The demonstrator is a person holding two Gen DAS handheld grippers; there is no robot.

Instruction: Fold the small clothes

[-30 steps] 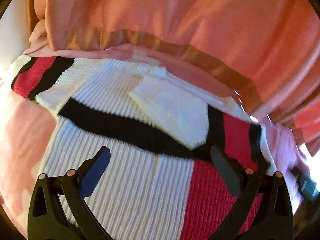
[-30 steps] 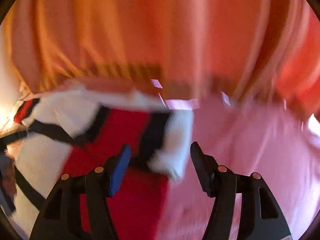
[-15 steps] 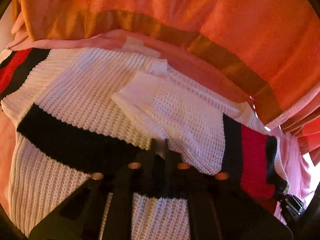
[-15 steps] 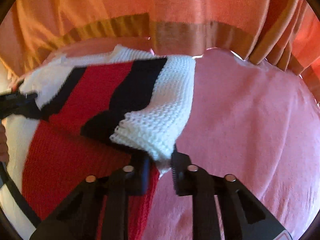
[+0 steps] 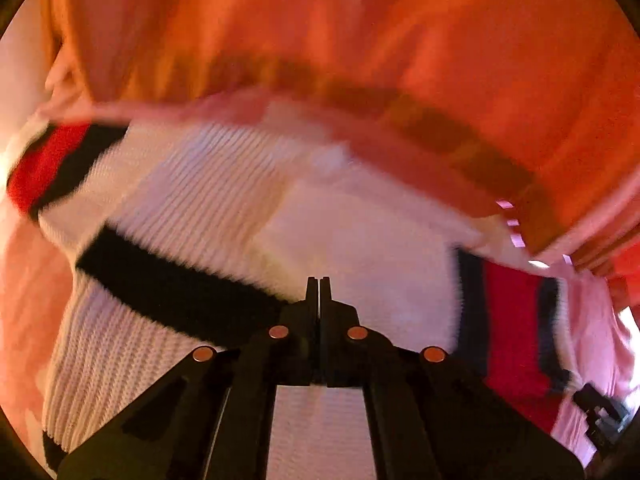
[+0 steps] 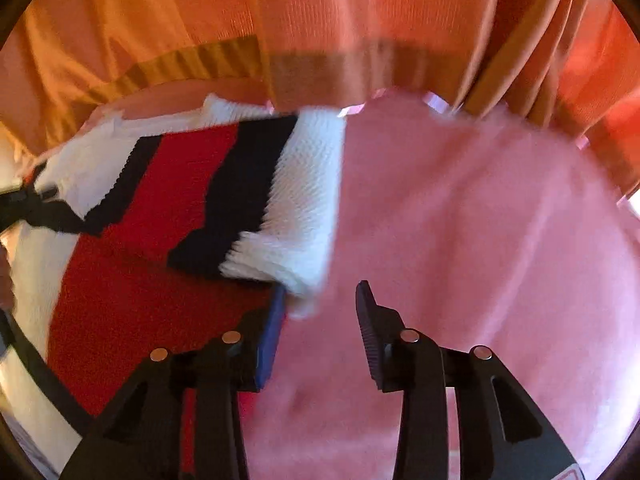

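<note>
A knitted sweater (image 5: pixel 192 200) in white, black and red lies on a pink bed cover; a white sleeve (image 5: pixel 360 240) is folded over its middle. My left gripper (image 5: pixel 319 286) is shut, its tips over the sweater's middle; whether it pinches fabric is not clear. In the right wrist view the sweater (image 6: pixel 132 248) lies at the left, its right sleeve folded inward with a white cuff (image 6: pixel 300 216). My right gripper (image 6: pixel 320 300) is open and empty, its left finger just beside the cuff.
Orange curtains (image 6: pixel 320 20) with a darker band hang behind the bed. The pink cover (image 6: pixel 480 240) spreads to the right of the sweater. The other gripper's black tip (image 5: pixel 600 412) shows at the lower right of the left wrist view.
My right gripper has opened and let go of the white cuff, which rests folded on the sweater. My left gripper shut half a second ago, stays shut and has pulled back slightly.
</note>
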